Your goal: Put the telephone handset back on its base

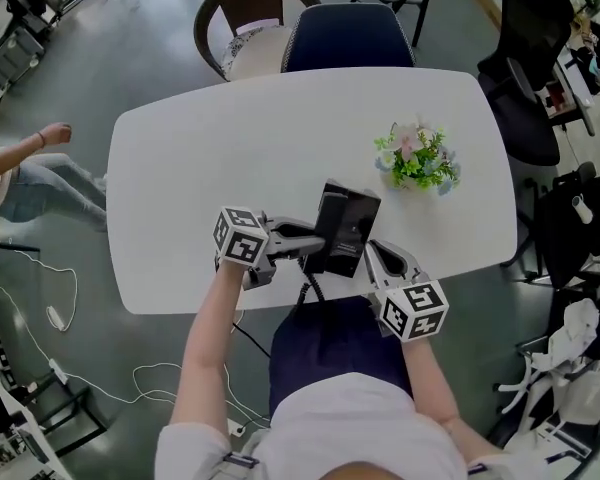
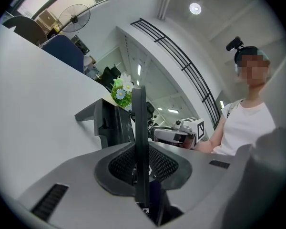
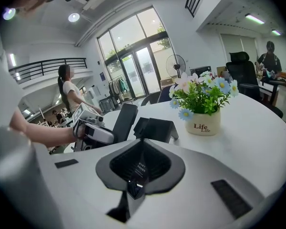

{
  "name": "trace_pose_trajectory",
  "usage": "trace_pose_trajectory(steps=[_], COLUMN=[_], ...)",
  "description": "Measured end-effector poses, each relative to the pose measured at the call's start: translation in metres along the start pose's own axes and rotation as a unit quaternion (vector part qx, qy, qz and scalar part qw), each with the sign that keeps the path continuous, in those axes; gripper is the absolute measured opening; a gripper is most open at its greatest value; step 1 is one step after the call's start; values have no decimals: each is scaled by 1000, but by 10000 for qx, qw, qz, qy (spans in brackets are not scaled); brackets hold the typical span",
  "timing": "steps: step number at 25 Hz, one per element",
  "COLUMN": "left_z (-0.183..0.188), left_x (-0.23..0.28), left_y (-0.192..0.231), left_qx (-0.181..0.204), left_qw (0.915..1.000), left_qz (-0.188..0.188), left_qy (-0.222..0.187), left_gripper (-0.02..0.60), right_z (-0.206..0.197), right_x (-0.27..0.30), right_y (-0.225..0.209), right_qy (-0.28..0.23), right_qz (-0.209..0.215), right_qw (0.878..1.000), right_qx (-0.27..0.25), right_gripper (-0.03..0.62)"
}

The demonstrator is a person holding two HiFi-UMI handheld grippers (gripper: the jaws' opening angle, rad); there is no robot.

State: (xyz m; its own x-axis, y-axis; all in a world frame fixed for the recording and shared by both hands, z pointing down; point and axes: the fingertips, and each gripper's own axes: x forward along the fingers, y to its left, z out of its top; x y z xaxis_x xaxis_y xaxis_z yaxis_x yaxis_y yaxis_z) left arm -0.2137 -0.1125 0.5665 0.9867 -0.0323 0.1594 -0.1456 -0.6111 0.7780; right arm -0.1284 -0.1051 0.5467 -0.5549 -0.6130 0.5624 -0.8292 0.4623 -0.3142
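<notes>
Between the left gripper's (image 1: pixel 315 243) jaws, clamped edge-on, stands the handset (image 2: pixel 139 142), just left of the base (image 1: pixel 358 223) on the table (image 1: pixel 200 168). Right gripper (image 1: pixel 373 252), jaws together and empty, lies just near-right of the base. Flowerpot (image 1: pixel 417 160) stands far right.

Left and far part of table (image 1: pixel 180 168) are bare, wide room there. The flower pot (image 1: pixel 417 163) blocks right-back side, apart from phone base (image 1: pixel 355 218). The left gripper (image 1: pixel 315 240) w/ handset (image 3: pixel 123 122) and right gripper (image 1: pixel 372 253) crowd the base closely; cord (image 1: pixel 308 290) hangs over near edge.
</notes>
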Motion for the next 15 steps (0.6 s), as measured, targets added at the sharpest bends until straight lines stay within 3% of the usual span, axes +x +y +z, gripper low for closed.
trace_pose_trajectory(steps=[15], left_z=[-2], left_x=[5], left_y=[19], left_qx=[-631], left_qw=[9953], left_qz=[-734], left_qy=[33], left_gripper=[87], right_z=[-7], right_x=[3], right_y=[-10], right_qy=[163], right_qz=[-263], right_qw=[9993], right_qx=[221], right_gripper=[41])
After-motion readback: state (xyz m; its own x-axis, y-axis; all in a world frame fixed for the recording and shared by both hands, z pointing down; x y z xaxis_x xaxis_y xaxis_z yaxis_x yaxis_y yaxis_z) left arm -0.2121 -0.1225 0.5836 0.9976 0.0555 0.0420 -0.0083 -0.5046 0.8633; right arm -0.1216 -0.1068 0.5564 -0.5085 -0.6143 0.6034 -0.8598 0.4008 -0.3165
